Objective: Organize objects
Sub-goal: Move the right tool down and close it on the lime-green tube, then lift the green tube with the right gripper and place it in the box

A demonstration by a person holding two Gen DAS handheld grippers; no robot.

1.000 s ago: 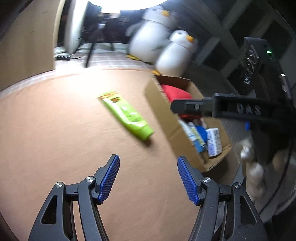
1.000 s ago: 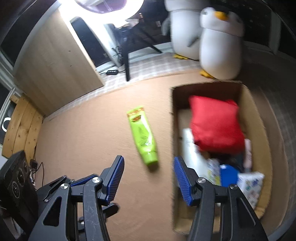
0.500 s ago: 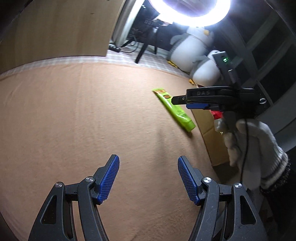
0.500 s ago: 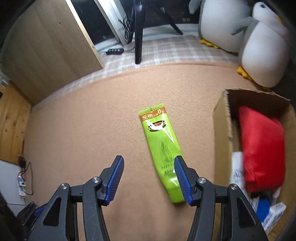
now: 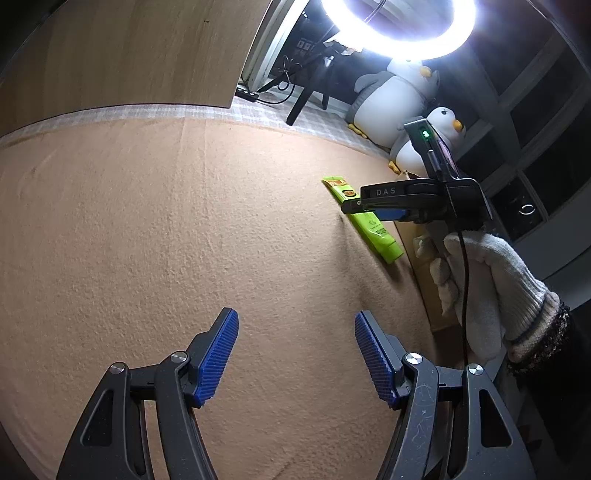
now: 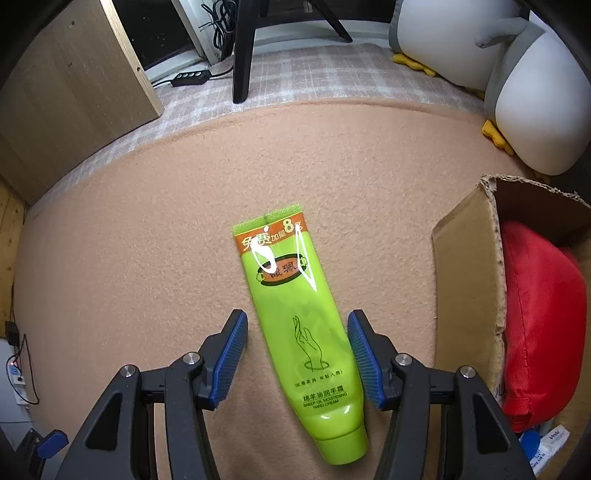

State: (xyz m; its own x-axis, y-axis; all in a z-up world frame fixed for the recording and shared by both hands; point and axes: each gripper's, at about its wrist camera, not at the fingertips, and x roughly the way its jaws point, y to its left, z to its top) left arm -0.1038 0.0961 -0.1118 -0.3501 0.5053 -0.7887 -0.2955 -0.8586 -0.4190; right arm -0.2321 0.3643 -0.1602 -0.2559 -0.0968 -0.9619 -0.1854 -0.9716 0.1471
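A lime-green hand cream tube lies flat on the tan carpet, cap toward me. My right gripper hangs open right above it, its blue pads on either side of the tube's lower half, not touching it. In the left wrist view the same tube lies far right, partly hidden under the right gripper, which a gloved hand holds. My left gripper stands open over bare carpet, nothing between its fingers.
An open cardboard box stands right of the tube with a red pouch and small packs inside. Two plush penguins sit behind it. A wooden panel, a stand leg and a ring light are at the back.
My right gripper came away from over the box and down over the green tube, which now lies between its pads. The left view swung left, away from the box.
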